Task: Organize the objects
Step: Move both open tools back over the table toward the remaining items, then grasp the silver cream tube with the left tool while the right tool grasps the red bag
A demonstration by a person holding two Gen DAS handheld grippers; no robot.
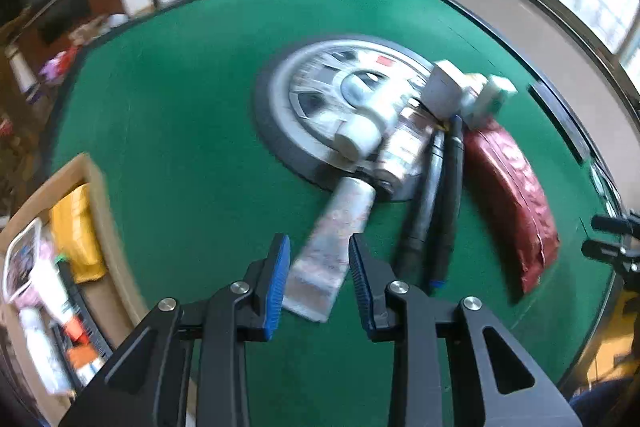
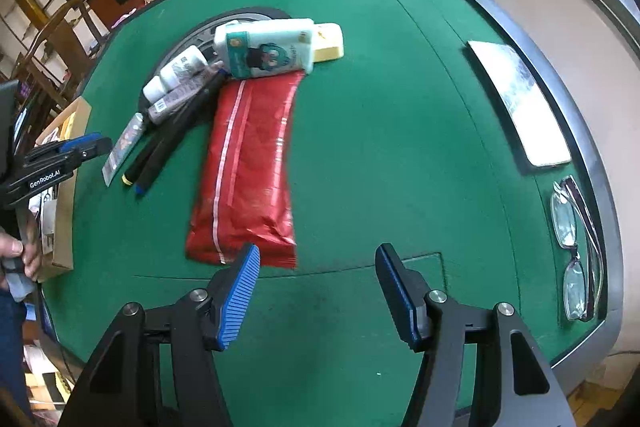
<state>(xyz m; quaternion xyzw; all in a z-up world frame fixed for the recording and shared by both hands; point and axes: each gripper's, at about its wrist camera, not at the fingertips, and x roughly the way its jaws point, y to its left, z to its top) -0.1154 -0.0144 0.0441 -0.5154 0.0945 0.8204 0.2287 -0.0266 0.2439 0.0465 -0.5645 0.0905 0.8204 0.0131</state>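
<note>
Objects for sorting are lying partly in the cardboard box [image 1: 100, 227] at the desk's [image 1: 180, 107] left edge and partly in a loose pile mid-desk, so the job is looking under way but far from finished.

Nearest, the left gripper [image 1: 318, 267] is hanging over the flat end of a silvery tube [image 1: 336, 235]; its fingers [image 1: 280, 267] are flanking the tube with gaps showing on both sides, so they are gripping nothing yet. The right gripper [image 2: 316, 283] is hovering with its fingers spread wide and empty, just short of the red packet [image 2: 248, 167].

Further out, two dark pens [image 2: 168, 143], small white bottles [image 2: 176, 71], a tissue pack [image 2: 264, 49] and a yellow box [image 2: 330, 43] are waiting around the round silver centrepiece [image 1: 320, 83]. Off to the right, glasses [image 2: 576, 243] are sitting near the rim.
</note>
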